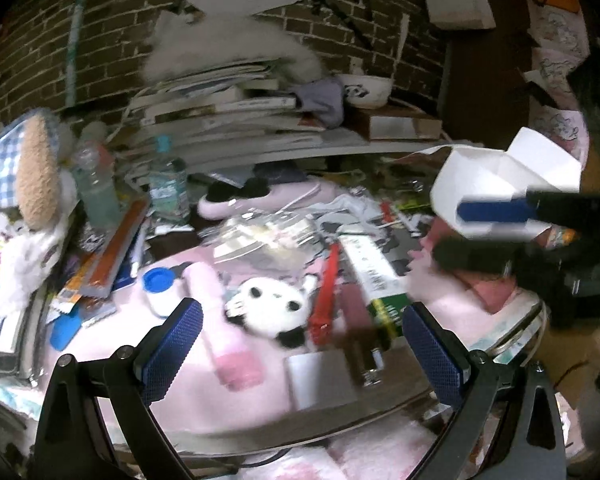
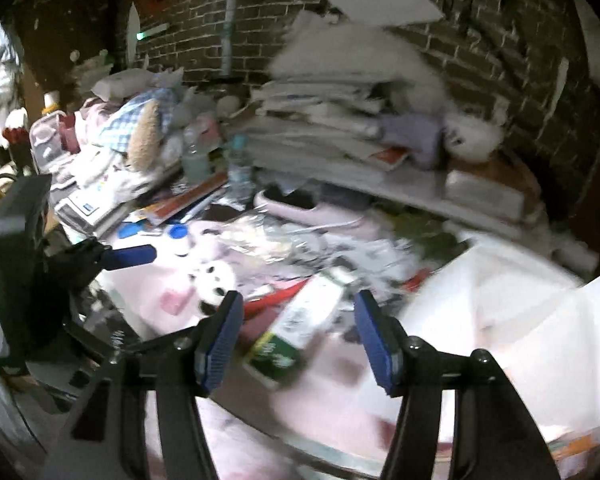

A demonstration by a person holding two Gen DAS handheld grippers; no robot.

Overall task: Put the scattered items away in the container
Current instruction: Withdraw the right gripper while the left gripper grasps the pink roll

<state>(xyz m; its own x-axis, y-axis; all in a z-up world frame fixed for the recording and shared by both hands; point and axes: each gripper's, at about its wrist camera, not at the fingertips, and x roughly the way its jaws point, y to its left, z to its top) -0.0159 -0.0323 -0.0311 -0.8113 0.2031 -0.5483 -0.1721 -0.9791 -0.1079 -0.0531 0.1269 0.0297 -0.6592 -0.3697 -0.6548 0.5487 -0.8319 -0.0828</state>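
Pink cloth [image 1: 236, 400] covers the messy table under both grippers. The left gripper [image 1: 300, 348] has its blue pads wide apart and holds nothing; just ahead of it lie a pink bottle [image 1: 224, 320], a panda toy [image 1: 272, 308] and a red tool [image 1: 324, 292]. The right gripper [image 2: 300, 336] is also spread apart and empty, with a green and white box [image 2: 300, 328] between its fingers. To its right stands the white container [image 2: 512, 320], blurred.

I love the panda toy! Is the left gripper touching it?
Apart. The left wrist view shows the left gripper open, with pink cloth visible between each blue finger and the panda toy; nothing presses against it.
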